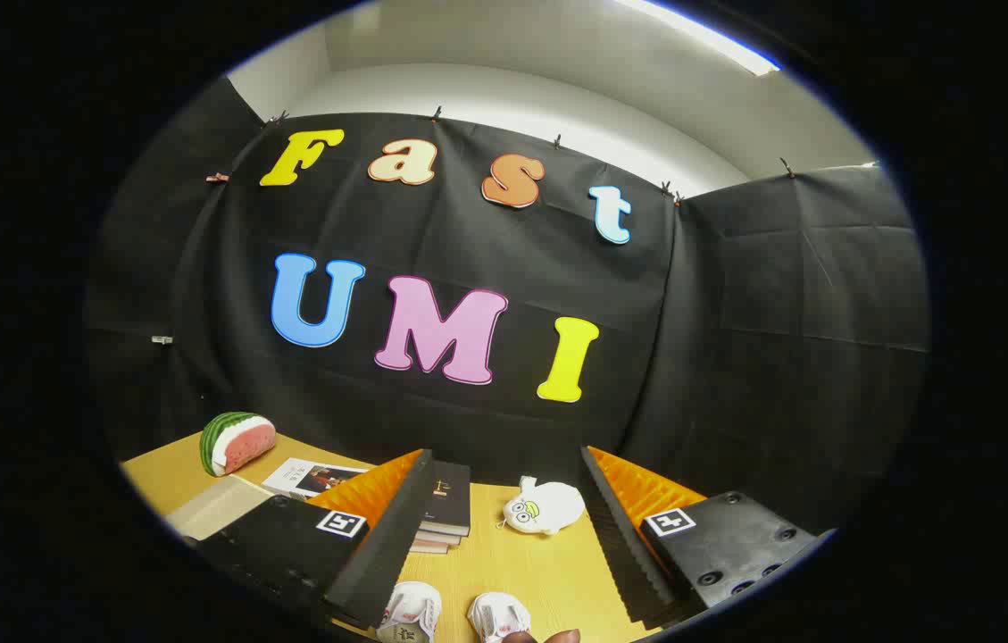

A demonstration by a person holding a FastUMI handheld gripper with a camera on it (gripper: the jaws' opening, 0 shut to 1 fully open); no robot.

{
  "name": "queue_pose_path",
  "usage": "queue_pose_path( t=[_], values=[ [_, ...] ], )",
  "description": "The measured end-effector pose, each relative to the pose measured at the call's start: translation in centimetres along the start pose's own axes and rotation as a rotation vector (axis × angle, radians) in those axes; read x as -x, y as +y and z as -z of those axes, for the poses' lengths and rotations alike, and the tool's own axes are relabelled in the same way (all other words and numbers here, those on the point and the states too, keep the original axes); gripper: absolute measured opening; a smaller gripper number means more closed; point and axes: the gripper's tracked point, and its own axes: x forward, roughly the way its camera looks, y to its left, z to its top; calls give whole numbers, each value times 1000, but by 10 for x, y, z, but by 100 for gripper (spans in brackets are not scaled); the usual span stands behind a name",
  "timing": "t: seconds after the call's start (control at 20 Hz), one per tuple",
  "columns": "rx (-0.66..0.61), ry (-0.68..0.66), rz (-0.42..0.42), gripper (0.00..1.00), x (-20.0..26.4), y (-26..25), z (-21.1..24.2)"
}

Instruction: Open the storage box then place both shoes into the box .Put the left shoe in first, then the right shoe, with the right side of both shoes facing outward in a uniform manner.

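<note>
White and small, the two shoes (pixel 454 614) lie side by side on the bench (pixel 548 572) between the spread, empty tongs (pixel 504 527), looking light and soft, so I would pinch one by its firmer heel rim.

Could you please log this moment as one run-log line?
gripper: open, empty, above table | shoes: between fingers, on table | plush toy: beyond
</note>
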Motion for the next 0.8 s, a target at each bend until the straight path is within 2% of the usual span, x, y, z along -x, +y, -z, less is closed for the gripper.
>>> queue_pose_path(
  t=[0.8],
  values=[
    [1, 6, -8, 97, 0, 6, 2]
  ],
)
